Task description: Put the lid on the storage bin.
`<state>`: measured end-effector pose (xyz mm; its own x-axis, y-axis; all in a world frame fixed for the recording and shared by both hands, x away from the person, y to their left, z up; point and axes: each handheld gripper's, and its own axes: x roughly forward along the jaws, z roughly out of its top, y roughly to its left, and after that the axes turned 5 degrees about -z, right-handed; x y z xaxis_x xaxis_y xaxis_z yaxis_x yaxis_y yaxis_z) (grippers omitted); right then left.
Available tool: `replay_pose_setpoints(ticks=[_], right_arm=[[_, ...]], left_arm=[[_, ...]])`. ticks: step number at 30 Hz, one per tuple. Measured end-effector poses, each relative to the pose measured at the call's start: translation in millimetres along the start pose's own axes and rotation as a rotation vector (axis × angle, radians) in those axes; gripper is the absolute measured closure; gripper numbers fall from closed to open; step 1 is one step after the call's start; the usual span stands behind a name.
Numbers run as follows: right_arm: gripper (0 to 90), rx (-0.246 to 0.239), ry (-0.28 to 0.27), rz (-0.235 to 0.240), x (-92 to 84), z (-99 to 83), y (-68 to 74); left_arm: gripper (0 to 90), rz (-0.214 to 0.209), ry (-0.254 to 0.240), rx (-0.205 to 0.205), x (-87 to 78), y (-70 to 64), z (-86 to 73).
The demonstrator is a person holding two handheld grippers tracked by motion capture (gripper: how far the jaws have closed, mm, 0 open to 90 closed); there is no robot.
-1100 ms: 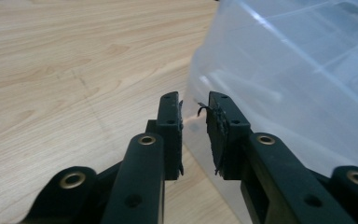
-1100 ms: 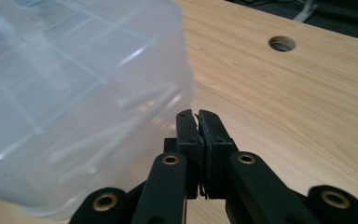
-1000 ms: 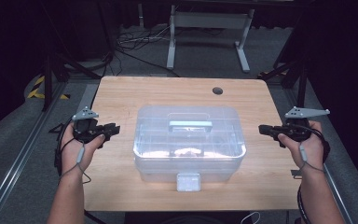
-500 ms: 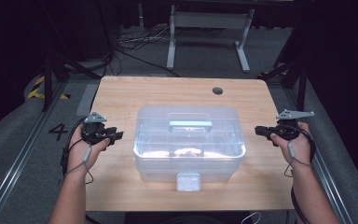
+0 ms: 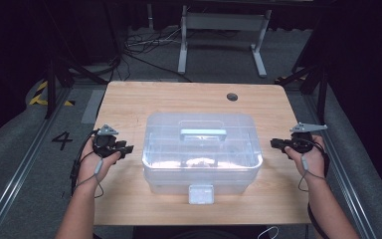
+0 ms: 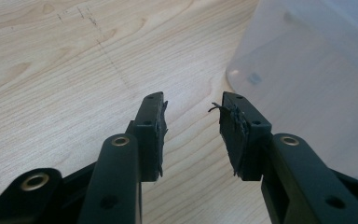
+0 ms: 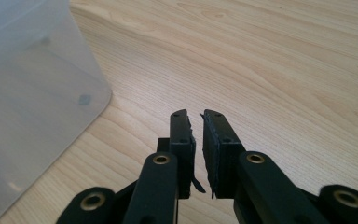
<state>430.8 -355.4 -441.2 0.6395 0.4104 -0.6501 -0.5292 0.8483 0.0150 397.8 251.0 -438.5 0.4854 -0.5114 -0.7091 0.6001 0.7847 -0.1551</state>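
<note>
Left tongs [image 5: 123, 148] hover just left of the clear box [image 5: 202, 149], parted with bare wood between them, having just been opening. The box sits mid-surface [image 5: 129, 99], lid on, handle [image 5: 203, 134] on top. Right tongs [image 5: 275, 143] hover just right of the box, a narrow empty gap between them, having just been opening.

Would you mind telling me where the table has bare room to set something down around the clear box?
The widest bare strip of table runs behind the clear box, broken by a small round hole at right. Both side margins are free but narrow, with the left gripper and right gripper over them. The front strip by the latch is slim.
</note>
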Motion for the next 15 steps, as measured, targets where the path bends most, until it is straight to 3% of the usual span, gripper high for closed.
replay_pose_setpoints(ticks=[5,8,15], right_arm=[[82.6,-0.021,-0.023,0.009,0.8,-7.4,-1.8],[82.5,-0.026,-0.032,0.014,1.1,-13.3,-1.7],[82.0,-0.032,-0.037,0.027,3.6,-29.1,0.0]], left_arm=[[60.4,-0.004,-0.024,0.013,1.5,0.0,-11.2],[59.9,0.016,-0.033,0.034,1.5,0.5,-18.4],[58.6,0.024,-0.008,0.064,7.0,-3.0,-34.2]])
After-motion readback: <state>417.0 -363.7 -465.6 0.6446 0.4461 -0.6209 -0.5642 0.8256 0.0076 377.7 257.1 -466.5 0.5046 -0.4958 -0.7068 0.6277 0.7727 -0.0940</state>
